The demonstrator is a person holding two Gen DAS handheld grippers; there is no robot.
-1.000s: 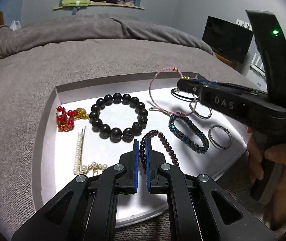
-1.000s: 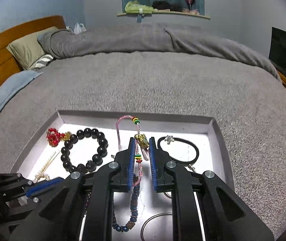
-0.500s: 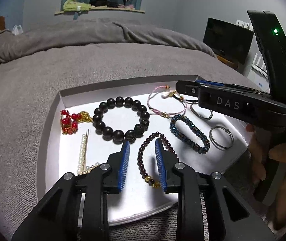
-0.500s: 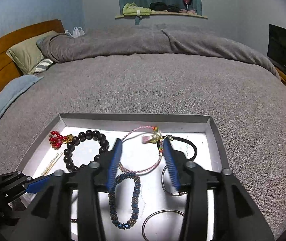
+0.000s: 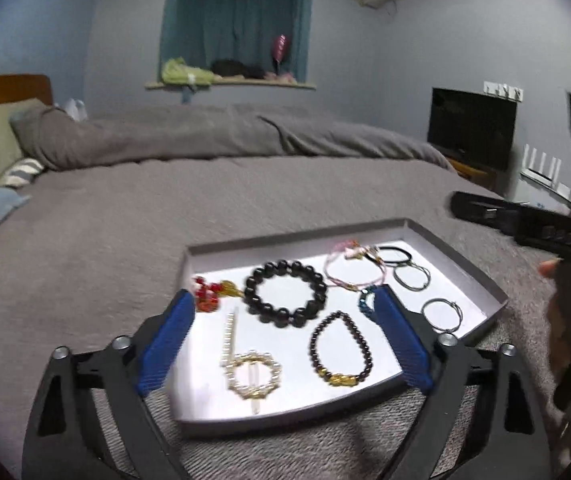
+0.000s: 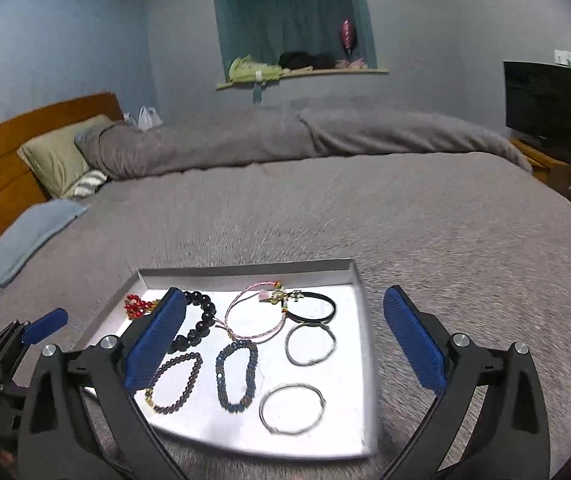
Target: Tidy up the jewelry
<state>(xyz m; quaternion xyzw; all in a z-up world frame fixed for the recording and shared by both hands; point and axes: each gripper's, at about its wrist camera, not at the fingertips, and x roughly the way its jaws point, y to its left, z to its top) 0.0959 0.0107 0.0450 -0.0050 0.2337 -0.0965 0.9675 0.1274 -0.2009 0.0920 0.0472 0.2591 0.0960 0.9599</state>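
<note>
While both claws hang above the grey bedspread (image 6: 325, 216) with nothing between their blue pads, the jewelry lies spread out inside the shallow white tray (image 6: 361, 304) on the bed. The left claw (image 5: 285, 336) has its jaws opening, already wide, and holds nothing; the dark red bead bracelet with the gold charm (image 5: 341, 354) and the pearl hairpin (image 5: 251, 372) rest flat on the tray below it. The right claw (image 6: 285, 340) is likewise opening, wide and empty, above the pink cord bracelet (image 6: 257, 316), the blue beaded bracelet (image 6: 237, 376) and two thin silver hoops (image 6: 291, 408).

This looks like a release step: each piece sits apart in its own spot, with the black bead bracelet (image 5: 285, 294) and the red bead cluster (image 5: 207, 294) towards the tray's far left. Only the pink cord and the black cord bracelet (image 6: 311, 306) touch, at the far edge. If sorting goes on, the next move calls for a careful descent onto one thin strand there, pinching it alone without dragging its neighbour.
</note>
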